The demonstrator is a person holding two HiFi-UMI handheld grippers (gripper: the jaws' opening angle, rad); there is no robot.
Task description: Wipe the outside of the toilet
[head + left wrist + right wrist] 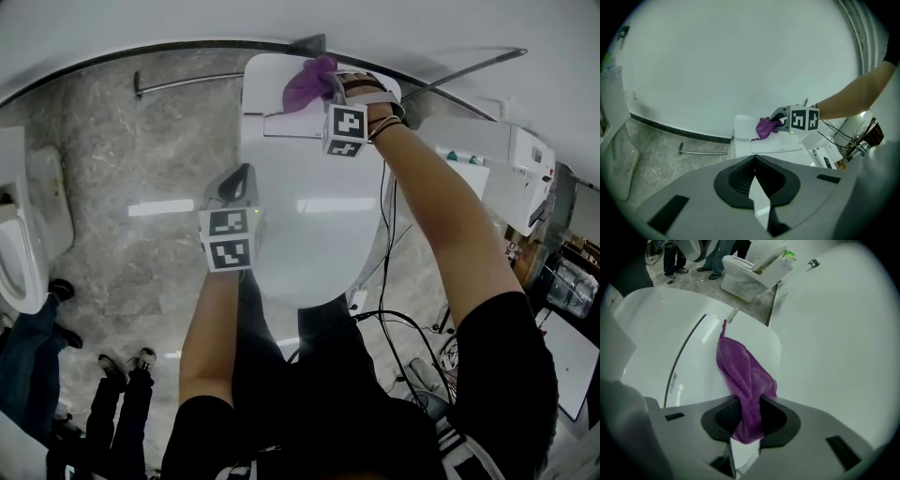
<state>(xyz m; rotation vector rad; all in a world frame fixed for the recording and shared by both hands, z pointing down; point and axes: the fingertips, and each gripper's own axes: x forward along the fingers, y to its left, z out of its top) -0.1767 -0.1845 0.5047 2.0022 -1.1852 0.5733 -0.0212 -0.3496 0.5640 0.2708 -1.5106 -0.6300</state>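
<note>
I see the white toilet [309,234] with its lid closed, glossy top facing up. The purple cloth [743,376] lies bunched on the flat rear part behind the lid, one end pinched in my right gripper [749,425].

The floor [141,169] under you is grey veined stone, and the white toilet [309,225] stands on it against the wall, with a second toilet [23,244] well apart on your left. A metal rod [187,82] lies near the foot of the wall. Black cables [398,328] trail on your right by the toilet's front, and bystanders' shoes [142,358] stand at lower left.
</note>
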